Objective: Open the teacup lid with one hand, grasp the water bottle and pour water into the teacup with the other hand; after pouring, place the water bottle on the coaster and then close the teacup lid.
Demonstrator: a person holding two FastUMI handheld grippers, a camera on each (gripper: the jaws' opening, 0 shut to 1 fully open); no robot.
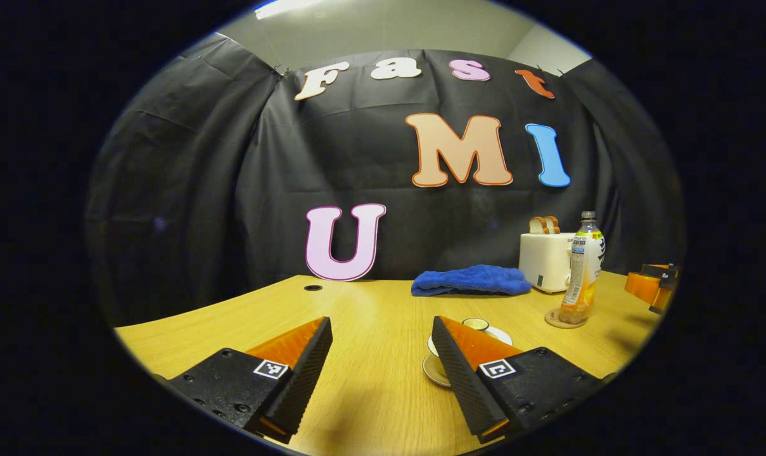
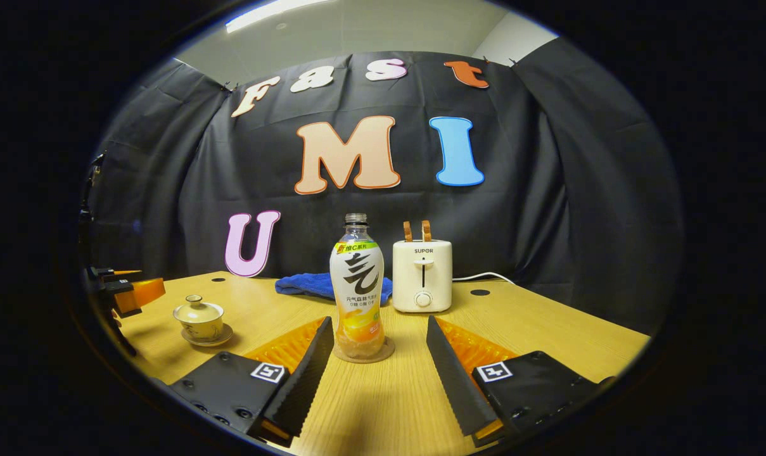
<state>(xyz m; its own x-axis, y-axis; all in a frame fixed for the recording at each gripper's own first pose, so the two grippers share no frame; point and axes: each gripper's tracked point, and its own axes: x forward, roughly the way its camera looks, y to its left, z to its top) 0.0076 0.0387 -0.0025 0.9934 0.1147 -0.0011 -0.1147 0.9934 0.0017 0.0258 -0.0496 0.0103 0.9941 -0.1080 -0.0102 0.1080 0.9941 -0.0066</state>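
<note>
Left gripper view: the left gripper (image 1: 383, 373) hangs spread wide and empty, the teacup (image 1: 474, 329) peeking past its right finger, lid on. It wants to centre over the lid knob and pinch that alone. The right gripper (image 2: 376, 373), also spread, faces the bottle (image 2: 357, 285) standing on its coaster (image 2: 386, 354); take it mid-body, squarely.

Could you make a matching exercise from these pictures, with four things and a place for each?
Things:
1. bottle
2. lid
3. bread
4. towel

Places:
A. in the toaster
B. on the coaster
C. lying on the table, behind the bottle
D. on the teacup

Pairs: 1-B, 2-D, 3-A, 4-C
</note>
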